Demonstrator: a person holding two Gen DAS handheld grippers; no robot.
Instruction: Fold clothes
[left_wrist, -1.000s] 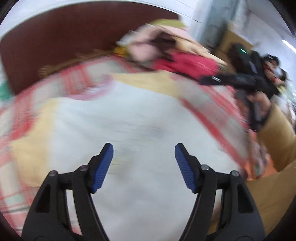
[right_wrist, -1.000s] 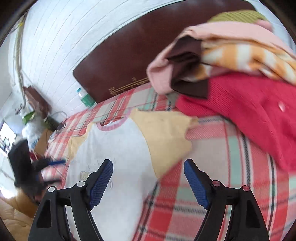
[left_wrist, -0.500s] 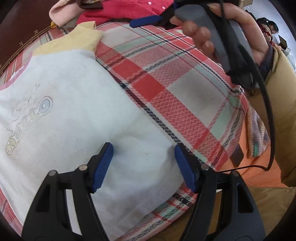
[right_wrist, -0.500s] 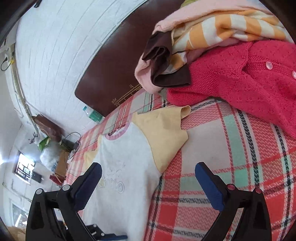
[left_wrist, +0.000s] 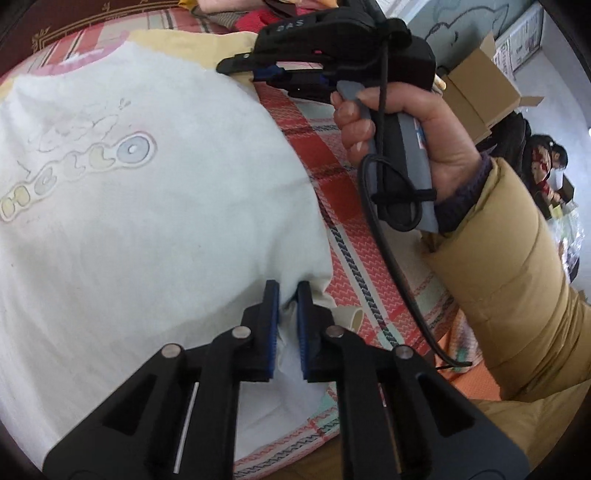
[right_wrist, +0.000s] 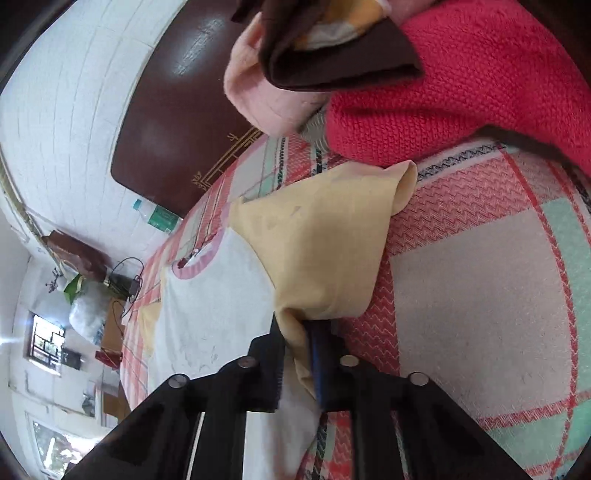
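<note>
Left wrist view gives me my left tool (left_wrist: 287, 295) with its blue pads nearly together, clamped on the lower hem corner of the white T-shirt (left_wrist: 147, 206). That shirt lies flat on the plaid bedspread (left_wrist: 354, 236), its faded "HELLO" print (left_wrist: 74, 166) facing up. Beyond it I see a hand (left_wrist: 417, 125) in a tan padded sleeve (left_wrist: 517, 280) gripping my right tool (left_wrist: 266, 72) at the shirt's yellow sleeve, a black cable (left_wrist: 391, 258) trailing from the handle. On the right wrist view, the right tool (right_wrist: 297, 328) is pinched on the yellow sleeve (right_wrist: 325, 251) near the armpit seam. A red knit sweater (right_wrist: 461, 85) and a pink garment (right_wrist: 266, 99) are heaped just past the sleeve's cuff, against the dark brown headboard (right_wrist: 177, 110).
</note>
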